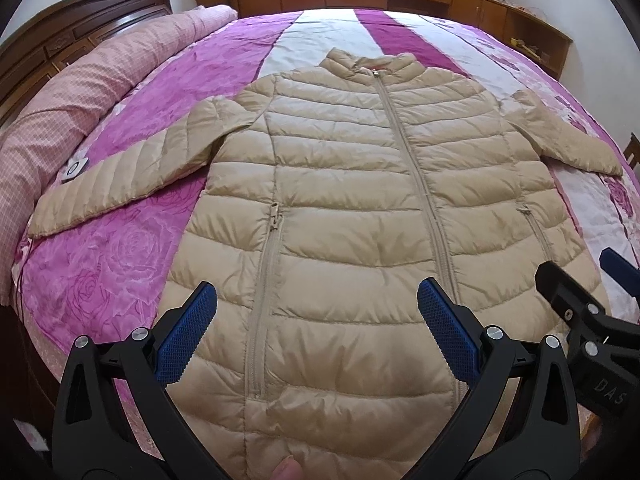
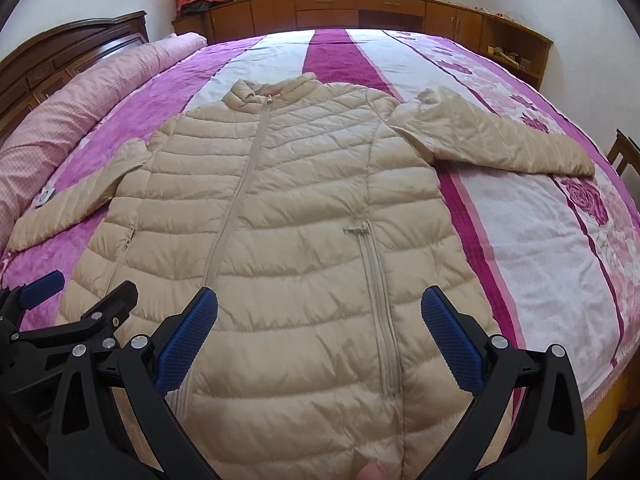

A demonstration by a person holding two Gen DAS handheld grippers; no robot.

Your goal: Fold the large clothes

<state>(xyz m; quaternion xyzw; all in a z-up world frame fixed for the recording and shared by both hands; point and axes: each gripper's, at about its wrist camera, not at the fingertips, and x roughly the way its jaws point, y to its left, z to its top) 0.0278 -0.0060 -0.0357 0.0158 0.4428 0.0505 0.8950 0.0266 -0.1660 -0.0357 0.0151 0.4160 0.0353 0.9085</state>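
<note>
Here, a beige puffer jacket [image 1: 352,184] is lying zipped and face-up on the bed [image 1: 132,248], collar at the far end, both sleeves spreading out left and right. The left tongs [image 1: 316,300] and right tongs [image 2: 320,304] are hovering over its near hem, jaws spread wide, gripping nothing.

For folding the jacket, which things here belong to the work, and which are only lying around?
Belongs to the job:
- beige puffer jacket, spread flat, zipped, sleeves out
- left hand-held gripper, open above the hem
- right hand-held gripper, open above the hem
- bed cover, the folding surface

Just lying about:
- rolled pink quilt by the headboard
- small white device near the sleeve
- wooden cabinets
</note>
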